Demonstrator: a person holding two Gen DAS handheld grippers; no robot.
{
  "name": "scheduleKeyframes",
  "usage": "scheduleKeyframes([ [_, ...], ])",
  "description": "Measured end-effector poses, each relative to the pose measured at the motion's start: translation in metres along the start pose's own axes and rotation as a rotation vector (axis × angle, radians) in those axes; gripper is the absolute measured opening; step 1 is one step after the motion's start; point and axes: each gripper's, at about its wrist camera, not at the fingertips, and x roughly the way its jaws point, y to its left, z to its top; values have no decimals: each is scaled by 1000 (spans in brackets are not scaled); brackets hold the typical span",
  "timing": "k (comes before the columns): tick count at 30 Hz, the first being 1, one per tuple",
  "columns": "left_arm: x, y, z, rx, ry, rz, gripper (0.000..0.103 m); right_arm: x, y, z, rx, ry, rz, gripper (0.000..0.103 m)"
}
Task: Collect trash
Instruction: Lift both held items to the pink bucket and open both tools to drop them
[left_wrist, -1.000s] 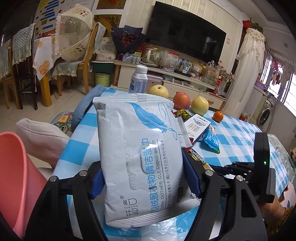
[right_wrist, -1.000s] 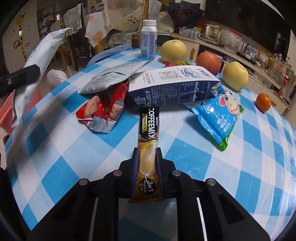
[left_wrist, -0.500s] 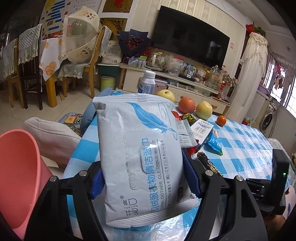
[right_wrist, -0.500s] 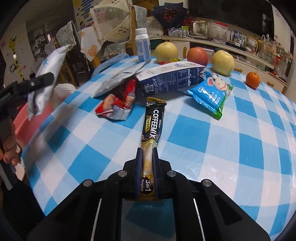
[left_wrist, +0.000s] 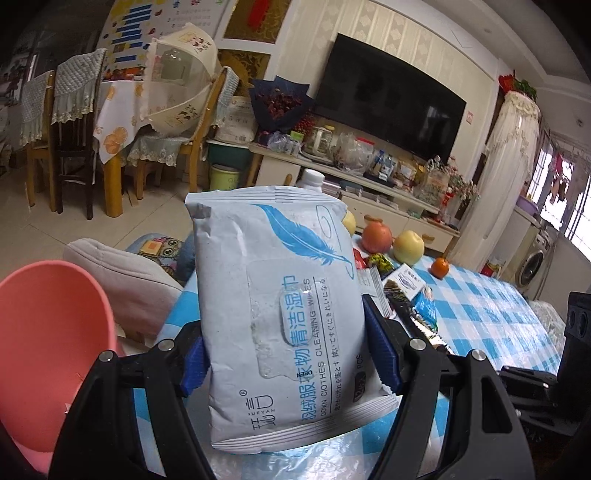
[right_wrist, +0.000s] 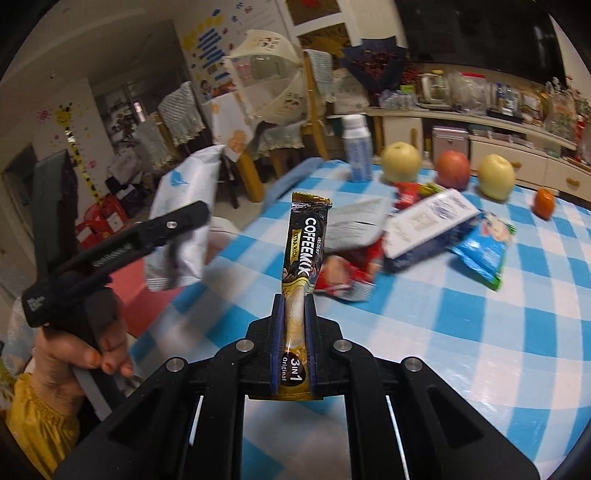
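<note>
My left gripper is shut on a white wet-wipes pack with a blue feather print, held upright above the table's near edge. It also shows in the right wrist view. My right gripper is shut on a black-and-gold Coffeemix stick sachet, lifted off the table and pointing up. A pink bin stands at the lower left beside the table, and its rim shows in the right wrist view. More wrappers lie on the blue-checked table: a red packet, a white-and-blue carton, a blue snack bag.
Two yellow apples, a red apple, a small orange and a white bottle stand at the table's far side. A cushioned stool sits by the bin. Chairs and a TV cabinet stand behind.
My right gripper has lifted the coffee sachet off the table and swung left toward the left gripper. My left gripper has drawn back from the table with the wipes pack, nearer the pink bin.
</note>
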Motion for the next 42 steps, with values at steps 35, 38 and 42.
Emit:
scheduleKeyframes([
  [35, -64, 150, 13, -326, -139, 443, 91, 95, 152, 31, -115, 35, 144, 78],
  [38, -52, 136, 16, -275, -95, 399, 91, 84, 136, 23, -121, 24, 90, 84],
  [42, -37, 118, 19, -213, -40, 393, 91, 74, 117, 17, -108, 25, 43, 85],
])
